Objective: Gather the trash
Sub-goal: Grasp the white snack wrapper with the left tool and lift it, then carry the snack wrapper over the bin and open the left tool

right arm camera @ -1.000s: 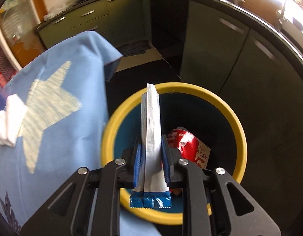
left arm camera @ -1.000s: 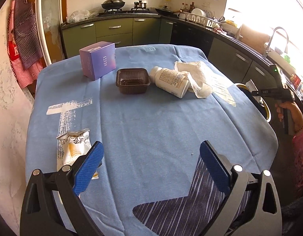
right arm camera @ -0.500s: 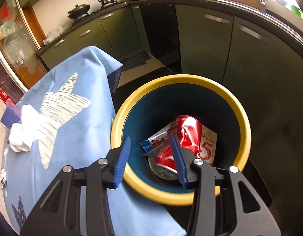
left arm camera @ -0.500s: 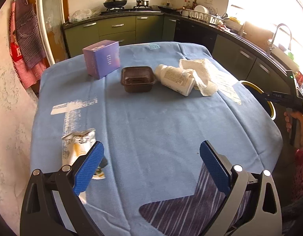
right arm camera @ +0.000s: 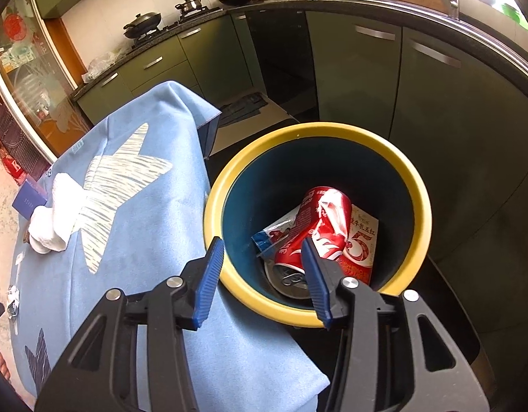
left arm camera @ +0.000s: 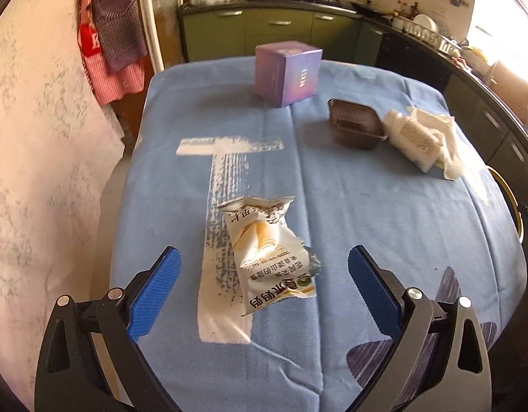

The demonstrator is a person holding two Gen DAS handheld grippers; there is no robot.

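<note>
your left tongs [left arm camera: 264, 286] are spread wide and empty, with the crumpled white snack wrapper [left arm camera: 268, 252] lying on the blue-clothed bench [left arm camera: 366, 206] right between the blue pads, long axis running away from you. right tongs [right arm camera: 262, 274] gape empty over the yellow-rimmed bin [right arm camera: 414, 185], so left is nearer.

The right claw [right arm camera: 264, 276] hangs parted and empty over the yellow-rimmed bin [right arm camera: 422, 206] at lower centre; inside lie a red can [right arm camera: 320, 226] and wrappers [right arm camera: 361, 240]. The blue-clothed desk [right arm camera: 133, 240] fills the left.
</note>
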